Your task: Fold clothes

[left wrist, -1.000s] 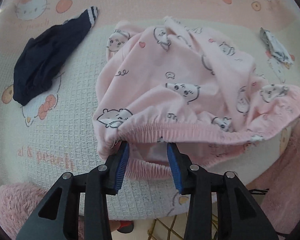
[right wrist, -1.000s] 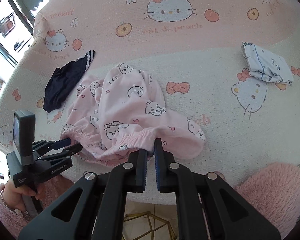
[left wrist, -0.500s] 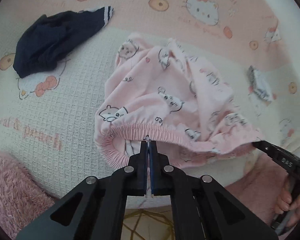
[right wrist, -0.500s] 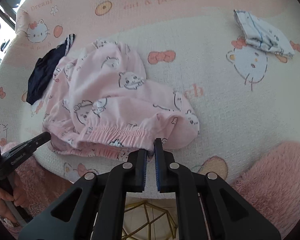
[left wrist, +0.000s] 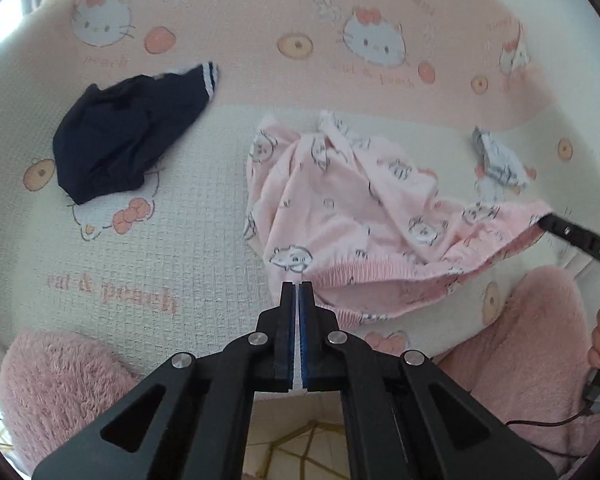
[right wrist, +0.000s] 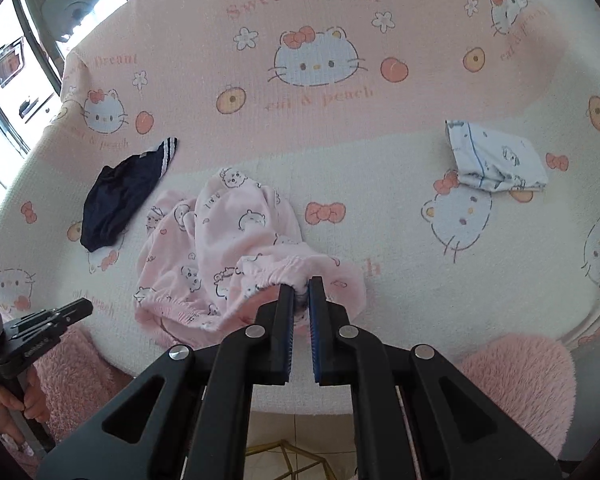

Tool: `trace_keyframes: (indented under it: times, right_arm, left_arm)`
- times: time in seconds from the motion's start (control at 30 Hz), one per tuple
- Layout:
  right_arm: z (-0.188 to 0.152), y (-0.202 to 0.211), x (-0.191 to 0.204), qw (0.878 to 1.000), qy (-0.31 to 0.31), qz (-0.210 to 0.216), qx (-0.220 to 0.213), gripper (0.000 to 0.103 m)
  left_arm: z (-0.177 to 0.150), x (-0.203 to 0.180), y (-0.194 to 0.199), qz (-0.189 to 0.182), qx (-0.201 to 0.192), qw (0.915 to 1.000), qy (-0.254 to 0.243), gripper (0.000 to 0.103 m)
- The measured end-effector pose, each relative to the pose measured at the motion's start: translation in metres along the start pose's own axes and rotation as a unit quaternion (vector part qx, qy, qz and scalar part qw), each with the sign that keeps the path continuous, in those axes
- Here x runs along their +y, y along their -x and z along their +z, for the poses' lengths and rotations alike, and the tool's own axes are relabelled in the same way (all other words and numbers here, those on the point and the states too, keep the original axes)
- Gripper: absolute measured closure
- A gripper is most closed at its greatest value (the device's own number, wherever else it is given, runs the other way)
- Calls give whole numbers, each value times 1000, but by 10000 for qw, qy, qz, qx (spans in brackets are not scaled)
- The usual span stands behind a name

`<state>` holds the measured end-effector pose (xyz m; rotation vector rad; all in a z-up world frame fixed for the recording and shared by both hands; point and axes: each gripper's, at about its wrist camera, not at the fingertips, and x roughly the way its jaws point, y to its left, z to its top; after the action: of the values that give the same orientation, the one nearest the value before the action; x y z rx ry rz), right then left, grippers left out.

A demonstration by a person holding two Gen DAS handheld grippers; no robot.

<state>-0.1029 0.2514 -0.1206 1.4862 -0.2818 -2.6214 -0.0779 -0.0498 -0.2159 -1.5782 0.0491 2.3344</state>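
Clearly, in the left wrist view, the left gripper point(left wrist: 299, 286) has its jaws pressed together on the near-left end of the elastic waistband of the pink shorts point(left wrist: 364, 216), which lie rumpled on the cartoon-print cover point(left wrist: 172, 248) of what looks like a bed or sofa; the right gripper point(left wrist: 548, 222) shows at the far right end of that same waistband, with the cloth drawn over its tip. Left of the pink shorts and well apart lies a navy garment point(left wrist: 116, 140), and beyond the shorts to the right a small white printed garment point(left wrist: 496, 160). In the right wrist view, the right gripper point(right wrist: 299, 285) is closed down on a bunched bit of waistband of the pink shorts point(right wrist: 236, 240), with a narrow gap left by the gathered fabric; the left gripper point(right wrist: 70, 310) sits low at the left of the shorts, and from here I cannot tell its state. The navy garment point(right wrist: 120, 196) lies up and left of the shorts, the white printed garment point(right wrist: 496, 158) well off to the right. I judge the shorts light, soft and limp, sagging between holds; the thicker waistband ends are the surest grip. No containers are visible.
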Motion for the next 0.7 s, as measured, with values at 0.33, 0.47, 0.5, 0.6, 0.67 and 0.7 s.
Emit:
trace_keyframes:
  times: [0.33, 0.47, 0.5, 0.6, 0.67, 0.7]
  right_arm:
    - [-2, 21, 5, 9986, -116, 510, -120, 97]
    - [4, 39, 8, 9966, -172, 720, -361, 97]
    - [6, 43, 9, 9961, -186, 753, -432, 97]
    - [10, 44, 5, 9970, -192, 554, -501, 97]
    - [12, 45, 3, 9974, -197, 421, -546, 97]
    - [13, 45, 1, 9976, -199, 355, -569, 97]
  left_arm:
    - [13, -60, -68, 288, 403, 9945, -919, 50]
    - [23, -70, -59, 612, -306, 9938, -881, 50]
    - [26, -68, -56, 701, -476, 9930, -821, 50]
    - [37, -46, -44, 997, -815, 9911, -328, 51]
    - [44, -21, -37, 1259, -817, 9886, 86, 56]
    - [47, -7, -34, 1384, -799, 9867, 298, 59]
